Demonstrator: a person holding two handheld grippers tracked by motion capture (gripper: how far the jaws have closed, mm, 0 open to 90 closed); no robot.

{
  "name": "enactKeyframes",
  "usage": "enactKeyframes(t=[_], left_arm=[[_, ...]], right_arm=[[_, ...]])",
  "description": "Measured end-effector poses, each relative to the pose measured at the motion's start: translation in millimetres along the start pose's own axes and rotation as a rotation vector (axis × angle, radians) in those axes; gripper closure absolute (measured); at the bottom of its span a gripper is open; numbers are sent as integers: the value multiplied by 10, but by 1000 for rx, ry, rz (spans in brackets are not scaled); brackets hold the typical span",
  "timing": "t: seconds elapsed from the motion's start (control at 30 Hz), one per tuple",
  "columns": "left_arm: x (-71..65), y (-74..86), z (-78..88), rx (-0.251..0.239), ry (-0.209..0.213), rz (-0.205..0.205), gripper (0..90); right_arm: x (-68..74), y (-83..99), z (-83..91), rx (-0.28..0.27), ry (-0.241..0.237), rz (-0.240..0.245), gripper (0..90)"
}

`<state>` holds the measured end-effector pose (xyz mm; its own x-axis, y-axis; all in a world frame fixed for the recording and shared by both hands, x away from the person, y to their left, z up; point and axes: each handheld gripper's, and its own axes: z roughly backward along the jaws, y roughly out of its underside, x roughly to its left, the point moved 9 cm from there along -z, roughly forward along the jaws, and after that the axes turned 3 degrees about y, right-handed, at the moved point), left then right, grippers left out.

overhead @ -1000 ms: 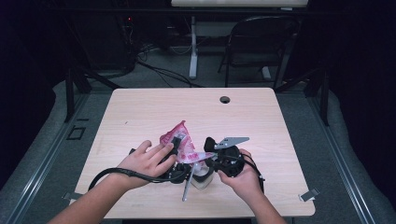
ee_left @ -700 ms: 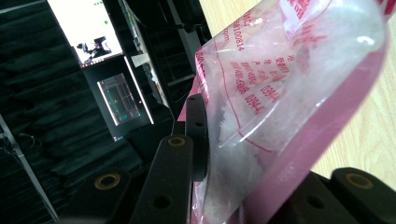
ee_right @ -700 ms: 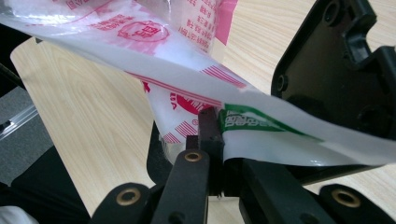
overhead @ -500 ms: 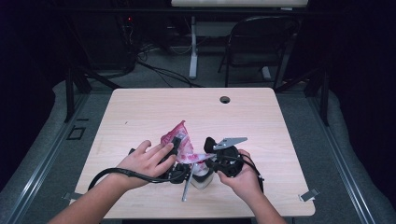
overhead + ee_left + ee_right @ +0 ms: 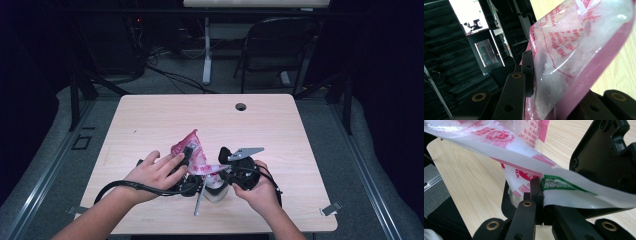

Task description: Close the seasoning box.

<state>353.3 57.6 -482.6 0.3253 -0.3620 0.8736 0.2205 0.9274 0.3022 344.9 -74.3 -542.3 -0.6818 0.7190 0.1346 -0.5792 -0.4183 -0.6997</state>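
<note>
I am looking at a pink printed plastic bag [image 5: 192, 150] holding a white granular or flaky filling, which is showing through the film in the left gripper view [image 5: 564, 62]. The bag is sitting on the tabletop [image 5: 150, 120] near its six o'clock edge, rising toward twelve o'clock. My left gripper [image 5: 187, 167] is gripping the bag from nine o'clock; its jaws have just been opening slightly, with the bag between them. My right gripper [image 5: 225, 172] is clamping shut on a white edge of the bag [image 5: 554, 187] from three o'clock. A clear cup [image 5: 216, 192] is standing just below the grippers. Compared with a second ago, both hands and the bag are staying where they were.
</note>
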Motion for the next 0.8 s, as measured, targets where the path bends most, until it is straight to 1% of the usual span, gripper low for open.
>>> enactKeyframes(t=[0.1,0.3,0.37,0.43,0.5,0.53,0.57,0.63,0.7,0.77,0.8], left_arm=[[-1,-4,-2,-2,-7,-5,807],[-5,-1,1,-1,1,1,806],[3,-3,1,-4,-11,-2,805],[-1,-2,-1,-5,-4,4,805],[18,-8,-6,-12,-13,1,805],[21,-9,-6,-11,-13,2,805],[9,-5,-5,-7,-6,9,805],[1,-2,1,-1,-1,8,806],[4,-5,-2,-9,-6,4,806],[-6,4,-2,-5,1,10,806],[10,5,4,-6,-6,10,806]], right_arm=[[-7,-5,-3,-8,-1,-3,900],[-7,-1,-3,-1,-2,-1,900],[-7,-2,-4,-4,-1,-2,900],[-12,-5,-3,-7,0,-2,900],[-21,-4,7,-2,2,3,900],[-20,-11,5,-10,0,-1,900],[-24,-11,6,-9,3,1,900],[-24,-13,3,-11,2,0,900],[-26,-3,8,-1,1,7,900],[-22,-3,7,-6,-2,4,900],[-18,-4,7,-11,-5,-2,900]])
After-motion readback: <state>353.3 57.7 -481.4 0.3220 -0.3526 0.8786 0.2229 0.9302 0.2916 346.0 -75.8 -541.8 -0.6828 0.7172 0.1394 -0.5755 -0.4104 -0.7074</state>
